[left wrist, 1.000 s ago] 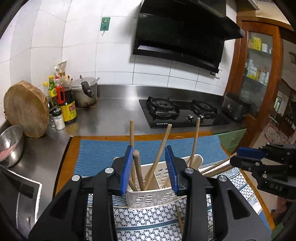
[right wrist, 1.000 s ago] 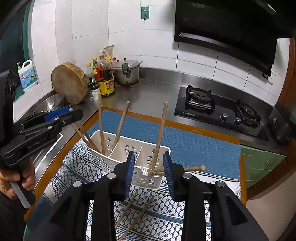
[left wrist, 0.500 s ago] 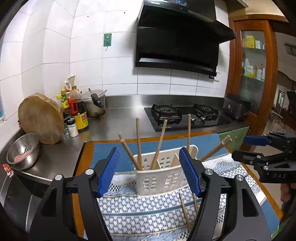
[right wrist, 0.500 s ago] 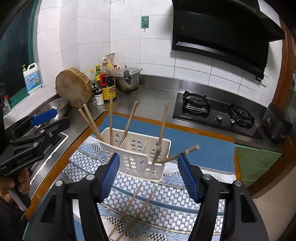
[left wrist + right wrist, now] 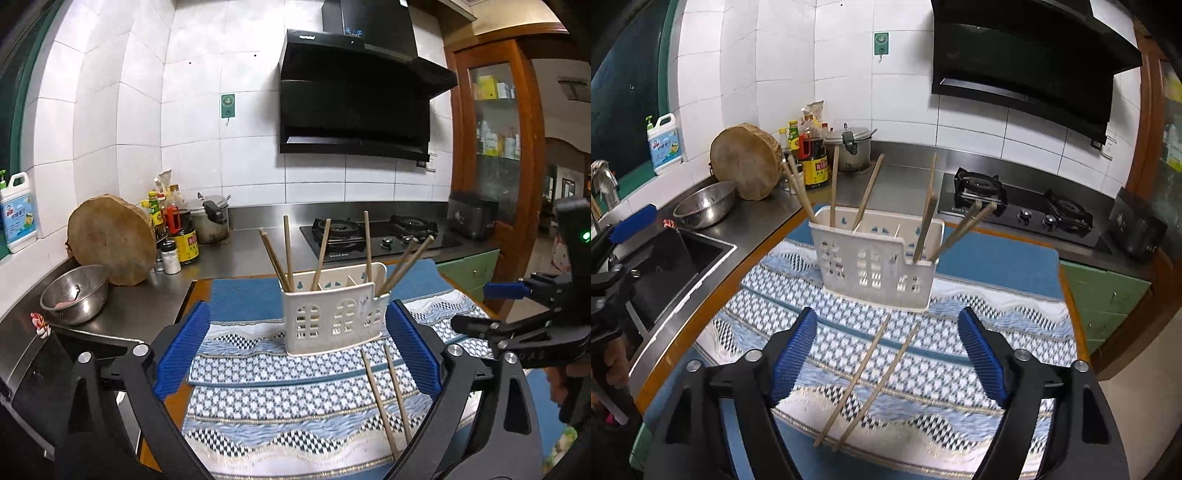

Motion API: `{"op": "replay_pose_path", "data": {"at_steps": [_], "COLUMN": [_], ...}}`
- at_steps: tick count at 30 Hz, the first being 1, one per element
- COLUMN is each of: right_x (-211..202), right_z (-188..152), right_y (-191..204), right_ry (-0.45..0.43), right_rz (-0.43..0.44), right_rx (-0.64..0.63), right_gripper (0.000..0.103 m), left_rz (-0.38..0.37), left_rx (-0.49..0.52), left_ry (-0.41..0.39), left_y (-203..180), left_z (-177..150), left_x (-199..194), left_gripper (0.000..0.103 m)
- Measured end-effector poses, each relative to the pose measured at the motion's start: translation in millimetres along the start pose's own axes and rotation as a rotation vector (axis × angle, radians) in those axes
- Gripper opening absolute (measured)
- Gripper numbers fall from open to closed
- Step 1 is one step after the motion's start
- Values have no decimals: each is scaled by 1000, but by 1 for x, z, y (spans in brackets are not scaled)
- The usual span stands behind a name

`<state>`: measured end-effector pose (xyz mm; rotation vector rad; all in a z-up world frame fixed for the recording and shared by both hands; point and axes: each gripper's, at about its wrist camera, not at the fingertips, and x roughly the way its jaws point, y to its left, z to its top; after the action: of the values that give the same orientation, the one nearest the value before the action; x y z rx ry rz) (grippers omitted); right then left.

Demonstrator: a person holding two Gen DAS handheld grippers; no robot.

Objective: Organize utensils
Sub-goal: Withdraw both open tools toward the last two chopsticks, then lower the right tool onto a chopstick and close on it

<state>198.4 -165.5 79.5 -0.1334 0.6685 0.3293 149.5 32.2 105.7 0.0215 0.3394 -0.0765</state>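
From the left wrist camera, the left gripper hangs over a blue-and-white patterned cloth on a kitchen counter, its blue-padded jaws spread wide and opening, with nothing pinched between them. Ahead of it a white plastic utensil holder stands upright on the cloth, with several wooden chopsticks leaning out of its compartments at different angles. Two loose chopsticks lie flat on the cloth just in front of the holder, near the right-hand pad. The right gripper shows at the right edge, held apart from the holder. On the steel counter to the left sit a metal bowl, a round wooden board leaning on the wall, sauce bottles and a pot; a gas stove and a black range hood are behind. From the right wrist camera, the right gripper hovers low over the same cloth, its jaws also spread wide and opening, gripping nothing. The two loose chopsticks lie side by side on the cloth between its pads, running from near the holder toward the camera. The utensil holder stands beyond them with its chopsticks sticking up. A sink and the left gripper are at the left edge.
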Motion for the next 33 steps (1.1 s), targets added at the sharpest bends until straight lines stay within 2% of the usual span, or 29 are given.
{"op": "replay_pose_path", "data": {"at_steps": [5, 13, 17, 21, 25, 33], "right_x": [0, -4, -4, 2, 14, 41], "right_z": [-27, -55, -69, -86, -104, -138], "right_y": [3, 6, 11, 13, 17, 29], "right_ry": [15, 15, 15, 34, 66, 144], "right_rz": [4, -38, -86, -97, -90, -66], "right_rx": [28, 44, 36, 53, 82, 138], "right_gripper": [85, 88, 89, 89, 89, 87], "left_rz": [35, 63, 78, 77, 121, 153], "left_rx": [8, -25, -51, -74, -84, -91], "left_ry": [-12, 16, 37, 67, 91, 129], "left_y": [-1, 5, 9, 11, 18, 29], "left_z": [-19, -44, -60, -72, -88, -108], "left_x": [-19, -32, -37, -35, -33, -27], "left_gripper": [98, 98, 98, 98, 98, 98]}}
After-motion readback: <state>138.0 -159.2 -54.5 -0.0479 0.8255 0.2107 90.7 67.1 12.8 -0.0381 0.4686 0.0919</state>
